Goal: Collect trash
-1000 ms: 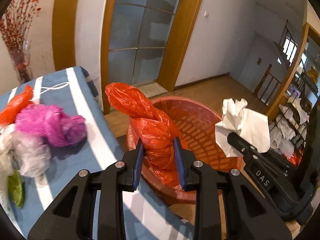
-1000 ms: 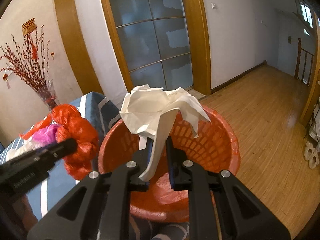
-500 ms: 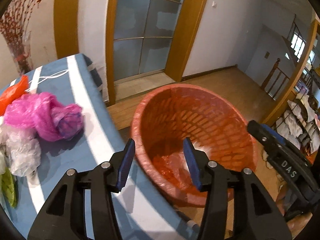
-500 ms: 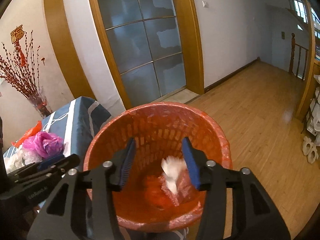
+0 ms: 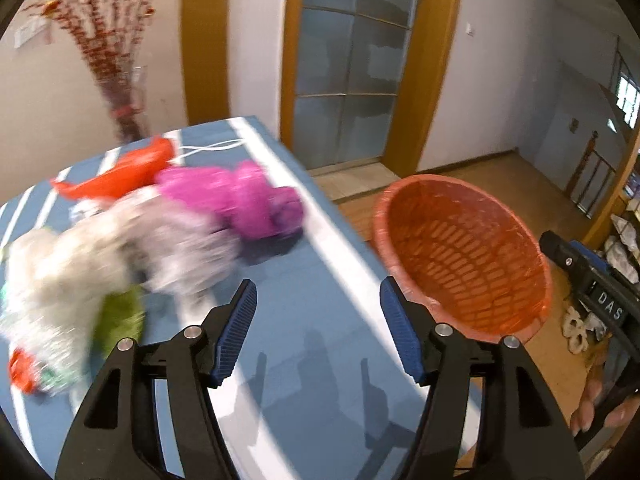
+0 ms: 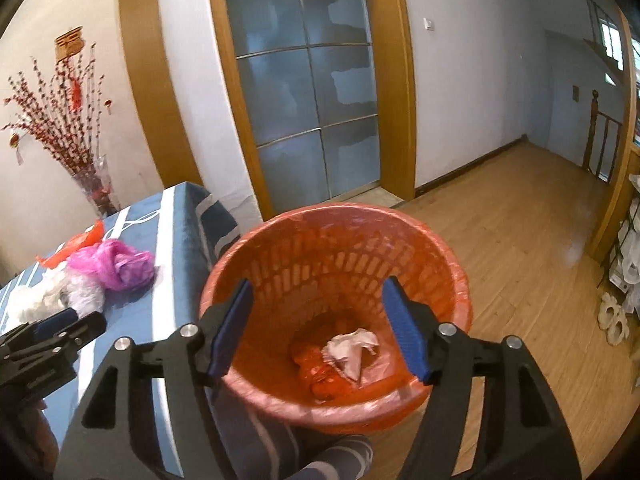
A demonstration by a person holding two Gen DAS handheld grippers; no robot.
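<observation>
An orange basket [image 6: 452,276] stands on the floor by the table's edge; a white crumpled paper [image 6: 352,350] and an orange bag [image 6: 324,376] lie inside it. My right gripper [image 6: 316,330] is open and empty above the basket. My left gripper [image 5: 318,330] is open and empty over the blue striped table [image 5: 304,344], with the basket [image 5: 472,248] to its right. On the table lie a pink bag [image 5: 244,200], an orange bag [image 5: 120,172], whitish crumpled plastic [image 5: 120,248] and a green piece [image 5: 120,320].
A vase of red branches [image 6: 92,184] stands at the table's far end. A glass door [image 6: 312,100] is behind the basket, with wooden floor [image 6: 520,240] to the right. A rack with white items [image 5: 624,240] stands at far right.
Both grippers opened and dropped the orange bag and the white paper into the basket. My left gripper then swung left over the table toward the trash pile.
</observation>
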